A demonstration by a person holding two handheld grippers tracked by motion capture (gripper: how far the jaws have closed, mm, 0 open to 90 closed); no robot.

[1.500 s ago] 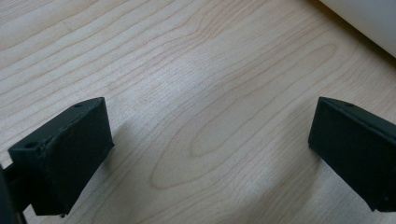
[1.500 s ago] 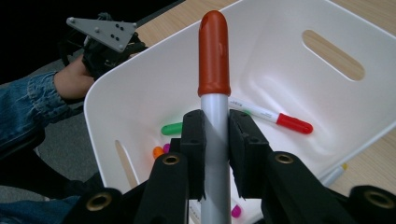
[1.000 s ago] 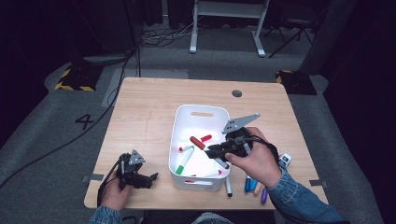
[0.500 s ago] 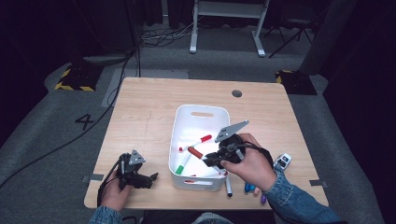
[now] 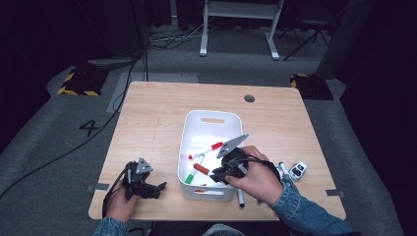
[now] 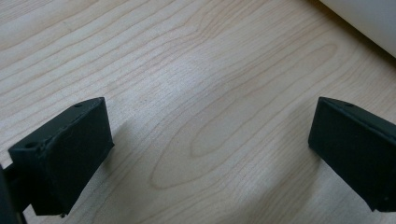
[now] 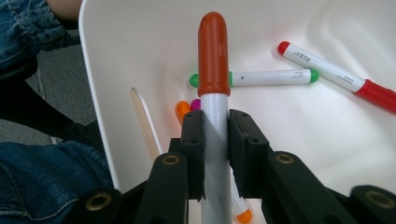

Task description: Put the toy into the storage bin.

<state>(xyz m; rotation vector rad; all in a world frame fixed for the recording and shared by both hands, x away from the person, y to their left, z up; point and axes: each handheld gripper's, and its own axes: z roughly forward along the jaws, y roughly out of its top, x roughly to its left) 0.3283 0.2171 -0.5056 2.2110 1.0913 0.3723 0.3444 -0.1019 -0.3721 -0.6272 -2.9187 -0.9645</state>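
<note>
The right gripper has its two black jaws closed on the white barrel of a red-capped marker, whose cap points up and away over the inside of a white bin. On the bin floor lie a green-capped marker and, to its right, a second red-capped marker set at an angle. Orange and purple marker tips peek out just behind the jaws. A slot handle cuts the bin wall at left, with a denim sleeve beyond it.

R gripper clamped, L gripper jaws wide.
</note>
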